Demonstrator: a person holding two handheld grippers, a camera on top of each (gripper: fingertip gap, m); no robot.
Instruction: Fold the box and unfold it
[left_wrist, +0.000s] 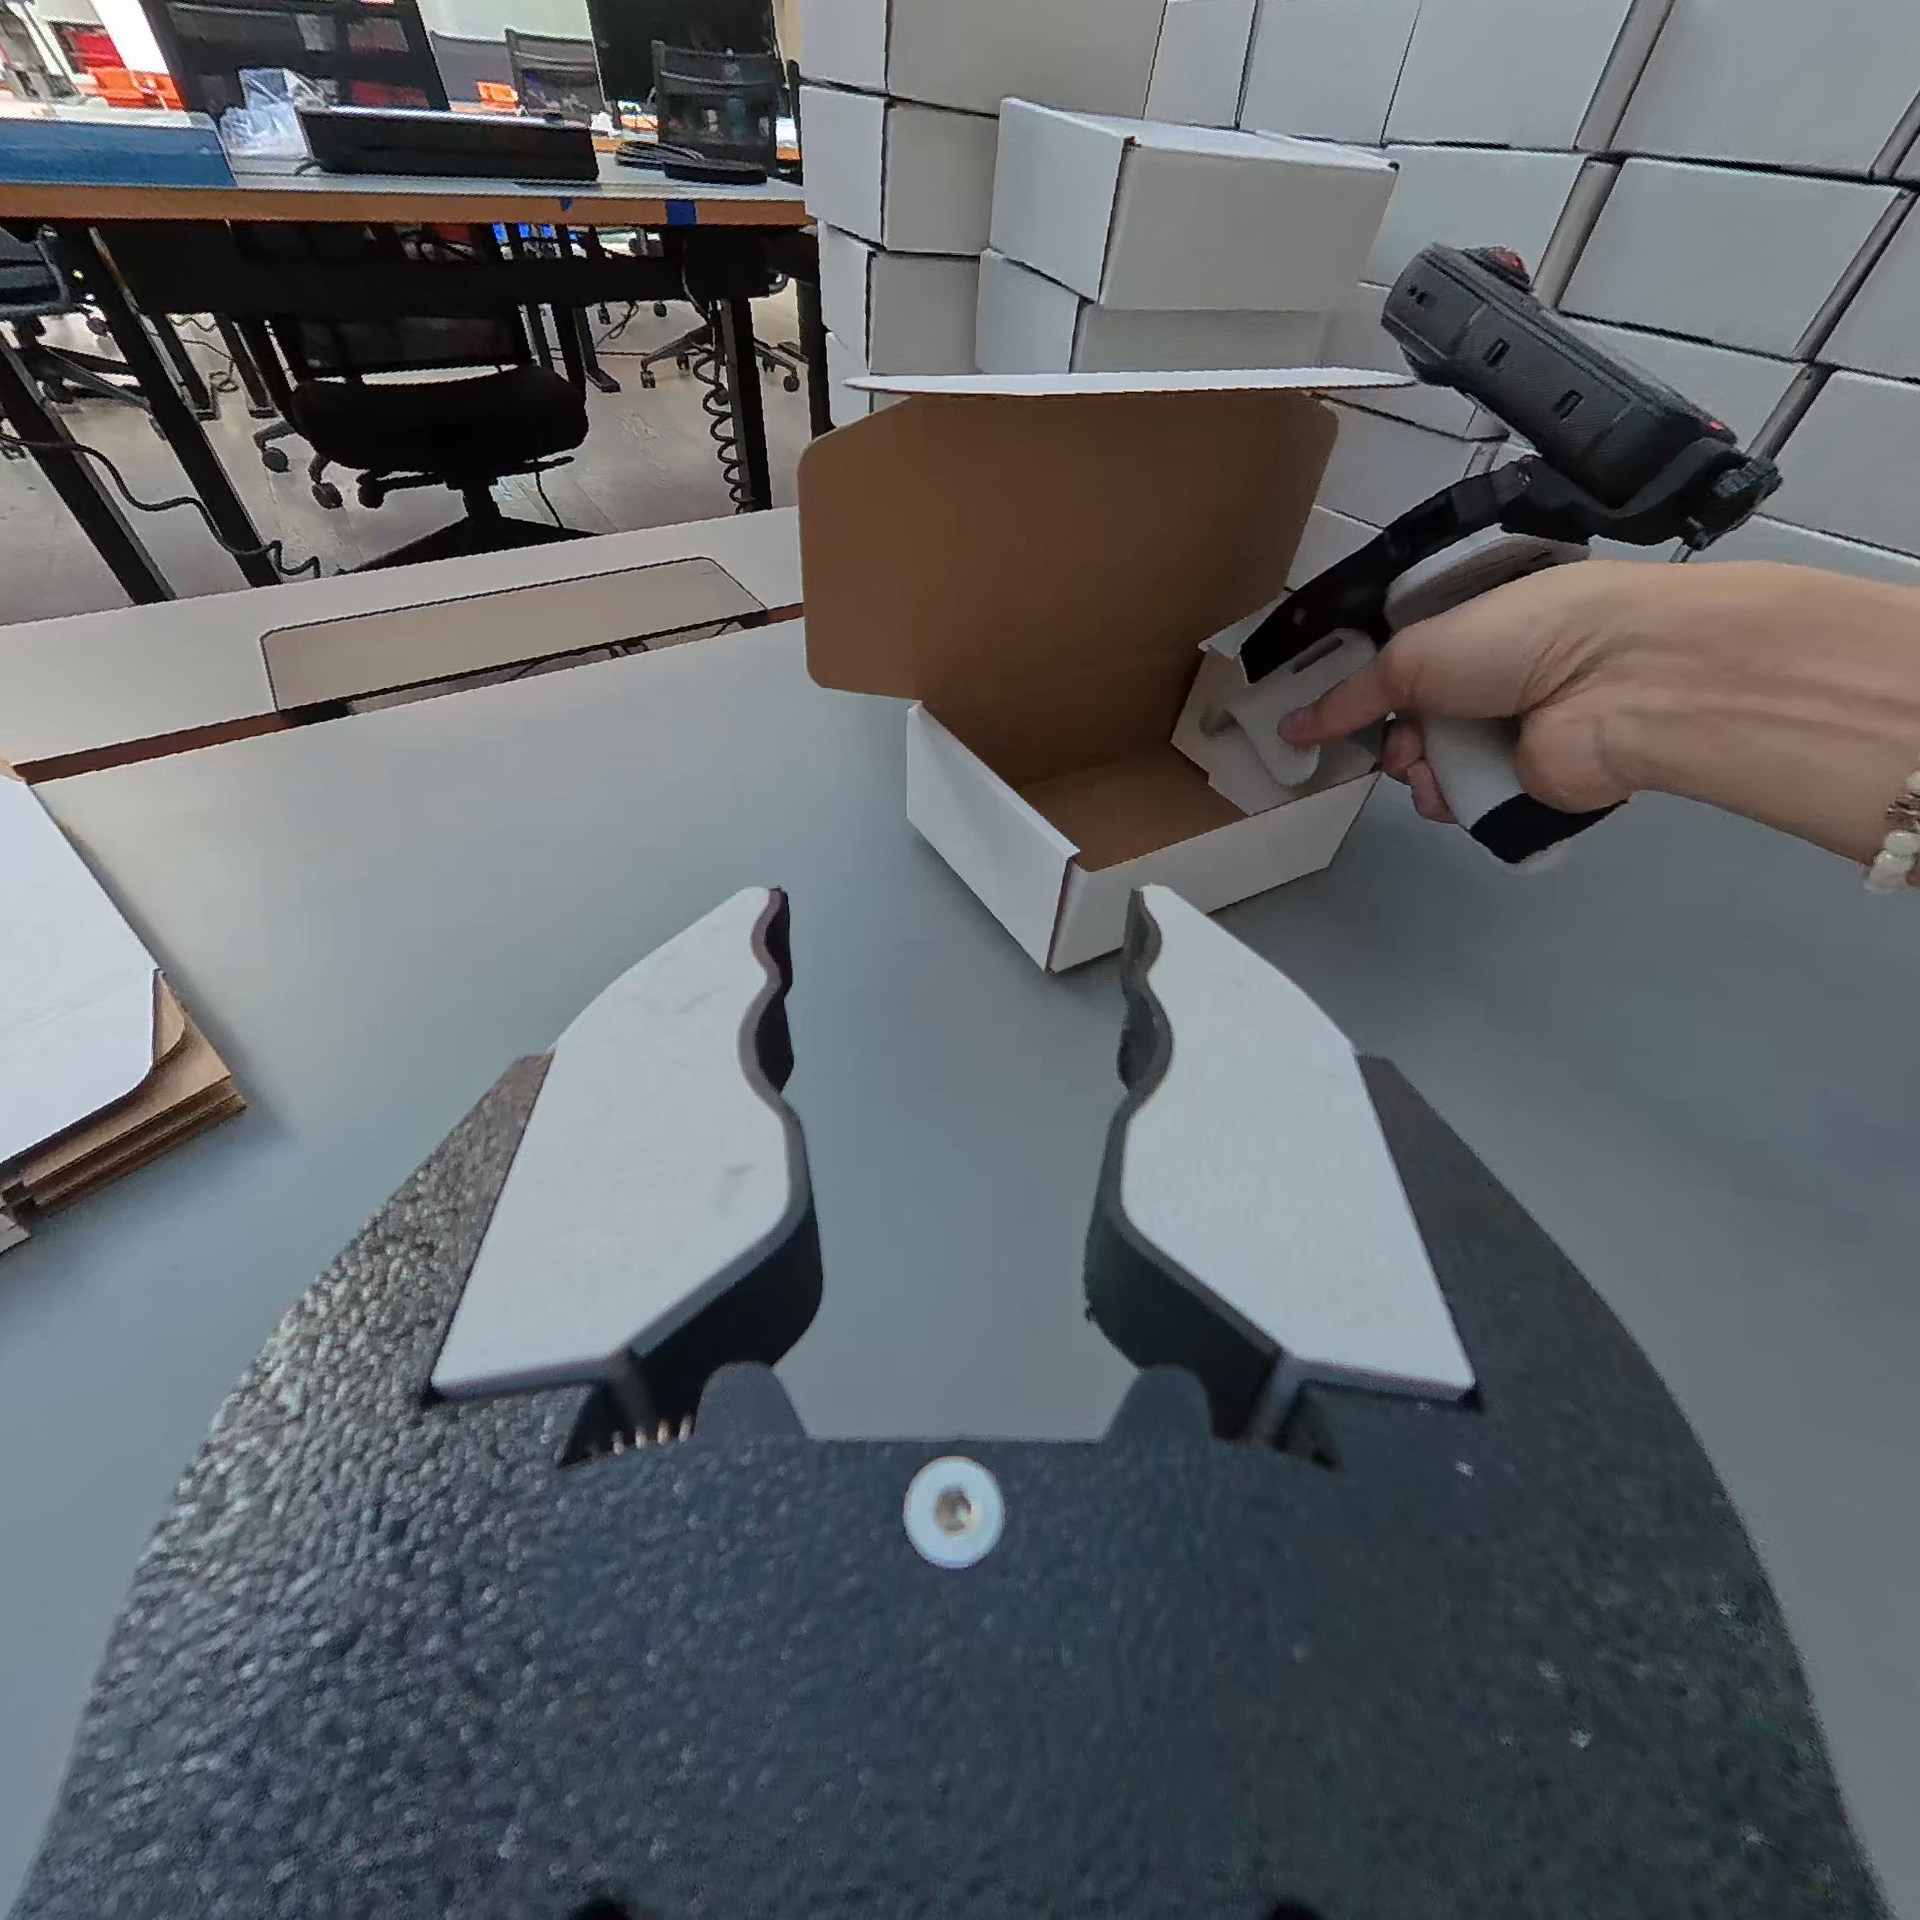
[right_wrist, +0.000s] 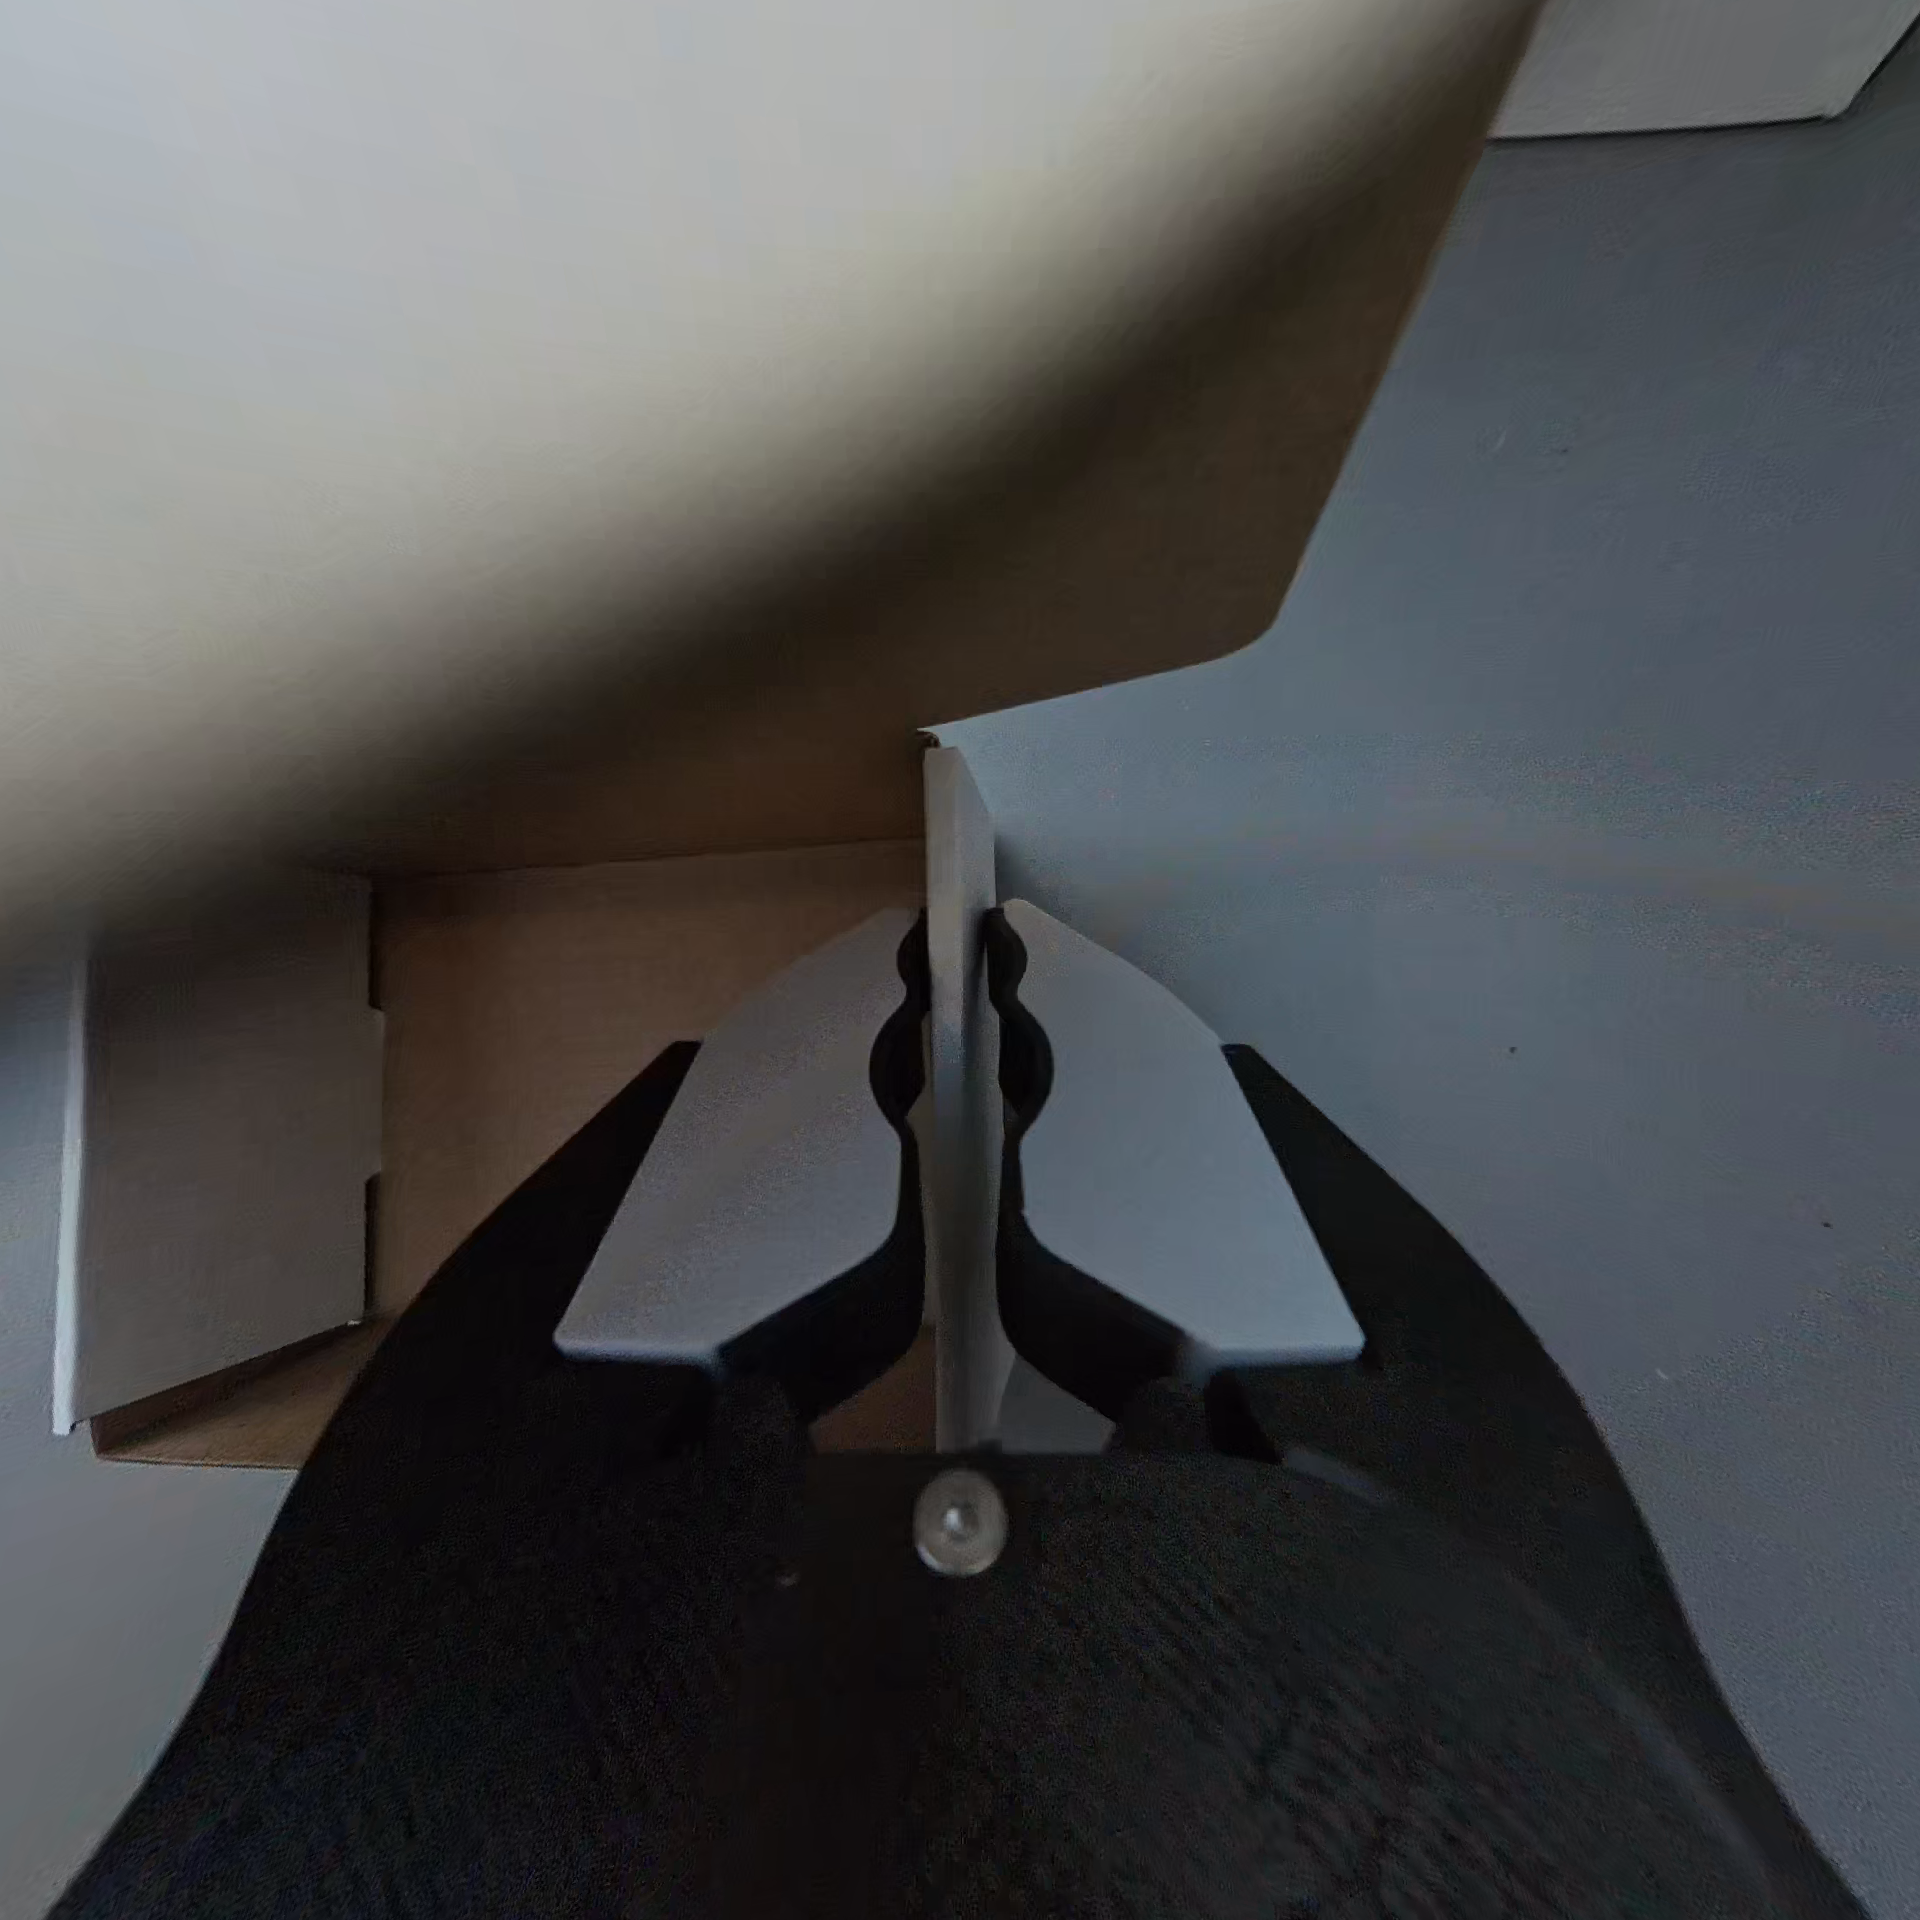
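Observation:
A small cardboard box (left_wrist: 1049, 831), white outside and brown inside, stands assembled on the grey table with its lid upright and open. My left gripper (left_wrist: 956, 935) is open and empty, just in front of the box's near corner. My right gripper (right_wrist: 961, 935) is shut on the box's right side wall (right_wrist: 956, 831), one finger inside the box and one outside. In the left wrist view the right gripper (left_wrist: 1278, 717), held by a hand, reaches into the box from the right. The raised lid (right_wrist: 623, 364) fills the upper part of the right wrist view.
A wall of stacked white boxes (left_wrist: 1558, 156) stands behind and to the right. Flat box blanks (left_wrist: 83, 1070) lie stacked at the left table edge, with more flat sheets (left_wrist: 499, 634) behind. Desks and office chairs (left_wrist: 436, 416) stand beyond the table.

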